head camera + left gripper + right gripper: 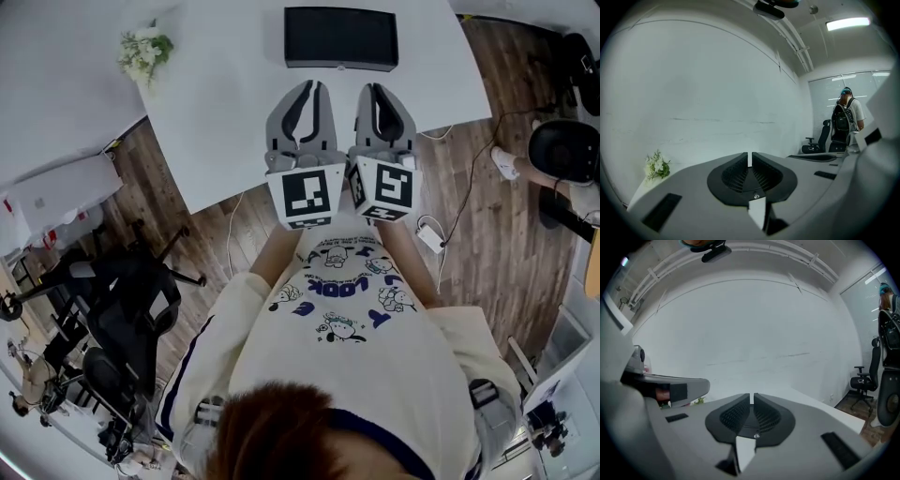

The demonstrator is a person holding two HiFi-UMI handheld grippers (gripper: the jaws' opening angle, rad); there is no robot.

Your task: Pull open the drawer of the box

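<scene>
Well left of the black rectangular box [341,37], which sits at the far side of the white table [234,122], stands a small bunch of white flowers with green leaves [145,49]. A wide sweep of the left grey gripper [307,86] could probably tip it.

That gripper hangs short of the box, over the near part of the table. Its jaws are drawn in to a thin slit with nothing between them. The right grey gripper [374,90], just beside it, is the same: narrow and empty.

From above, the box shows only its dark top and a thin pale front edge, so I cannot tell where the drawer's handle is. Two risks seem likely:
- Jaws this narrow may bump the drawer front instead of taking hold.
- If nothing braces the box, a pull may slide the whole box toward the person rather than open the drawer.

**Room to move**
- Left of the box, the bare tabletop runs well out to the flowers.
- In front of the box, open table lies between it and the grippers, so a drawer has space to come out.
- Right of the box, the table's slanted edge is nearer, with wooden floor [487,169] beyond it, and that side allows less drift.
</scene>
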